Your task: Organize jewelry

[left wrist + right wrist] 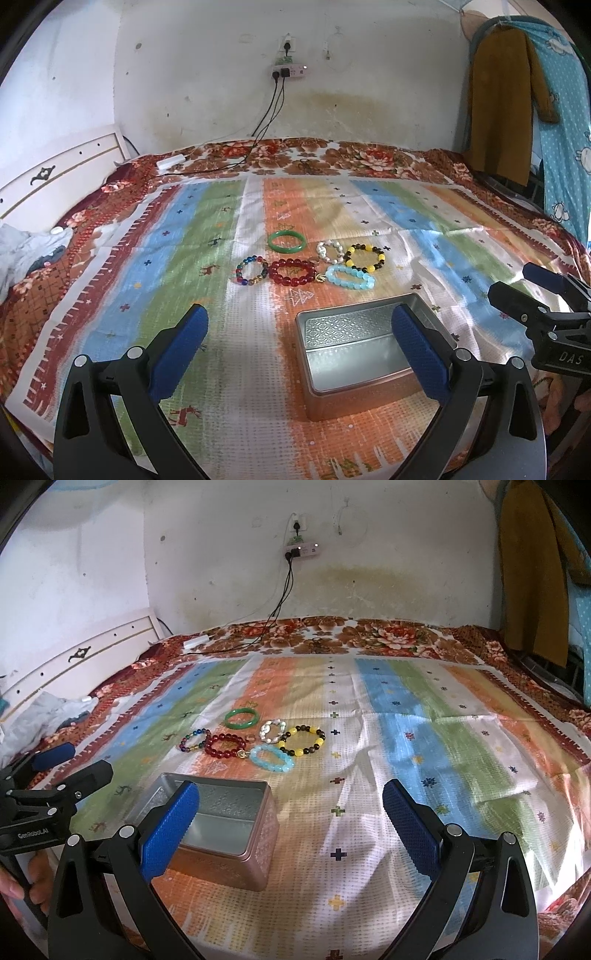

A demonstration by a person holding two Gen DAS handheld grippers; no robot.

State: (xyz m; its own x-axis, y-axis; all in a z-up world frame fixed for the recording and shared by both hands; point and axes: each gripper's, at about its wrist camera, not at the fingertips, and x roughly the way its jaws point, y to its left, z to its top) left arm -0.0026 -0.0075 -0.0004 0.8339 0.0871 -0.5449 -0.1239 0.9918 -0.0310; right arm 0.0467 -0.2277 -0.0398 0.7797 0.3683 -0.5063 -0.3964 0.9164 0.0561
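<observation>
Several bracelets lie in a cluster on the striped cloth: a green bangle [286, 242] [241, 718], a multicolour bead bracelet [252, 270] [194, 740], a red bead bracelet [292, 273] [226, 745], a white bead bracelet [330, 251] [272, 731], a yellow-and-dark bracelet [365, 257] [302, 741] and a light blue bracelet [350, 277] [272, 758]. An open, empty metal tin [365, 345] [221, 823] stands in front of them. My left gripper [303, 350] is open, near the tin. My right gripper [291, 823] is open, right of the tin. Both are empty.
The bed's white headboard [55, 177] is at the left with crumpled cloth [26, 247] beside it. Black cables [266, 118] hang from a wall socket strip to the bed's far edge. Clothes [509, 103] hang at the right.
</observation>
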